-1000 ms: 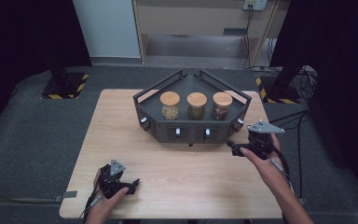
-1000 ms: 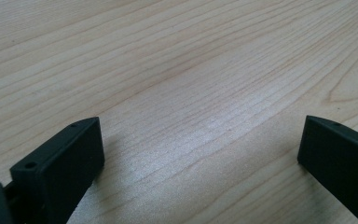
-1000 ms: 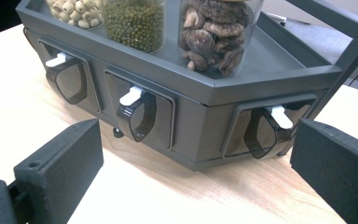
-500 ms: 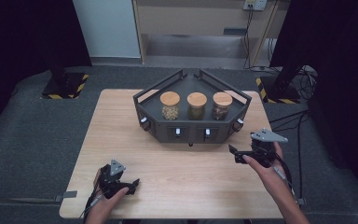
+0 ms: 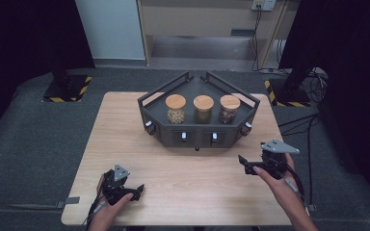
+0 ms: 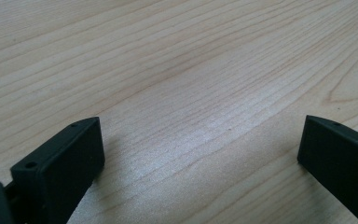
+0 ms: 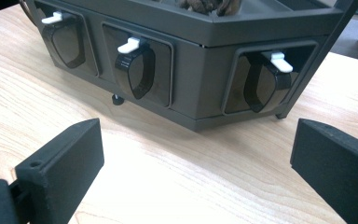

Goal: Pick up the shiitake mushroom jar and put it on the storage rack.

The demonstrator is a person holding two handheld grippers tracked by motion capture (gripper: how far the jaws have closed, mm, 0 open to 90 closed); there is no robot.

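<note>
The dark angular rack (image 5: 198, 129) stands at the far middle of the wooden table (image 5: 125, 139), carrying three cork-lidded glass jars (image 5: 203, 109) in a row on its top tray. Its front faces hold dark scoop-shaped dispensers, each topped by a small white lever (image 7: 129, 45).

The right gripper (image 5: 244, 163) hovers near the rack's right front corner, jaws spread wide and holding nothing. In the right gripper view the rightmost dispenser (image 7: 261, 84) lies between and beyond the jaws, apart from them.

The left gripper (image 5: 134, 190) rests low over bare wood near the table's near edge, well apart from the rack. Its jaws are likewise wide and hold nothing.

Handling, as a judgement: the rack looks rigid and fairly heavy and is unlikely to slide under a light touch. The white levers appear thin, stiff plastic, smooth and small, so a wide jaw could slip off. The better purchase is across a lever's flat sides, closing gently. The jars look fragile and top-heavy on the tray, so sideways knocks to the rack are best avoided.
</note>
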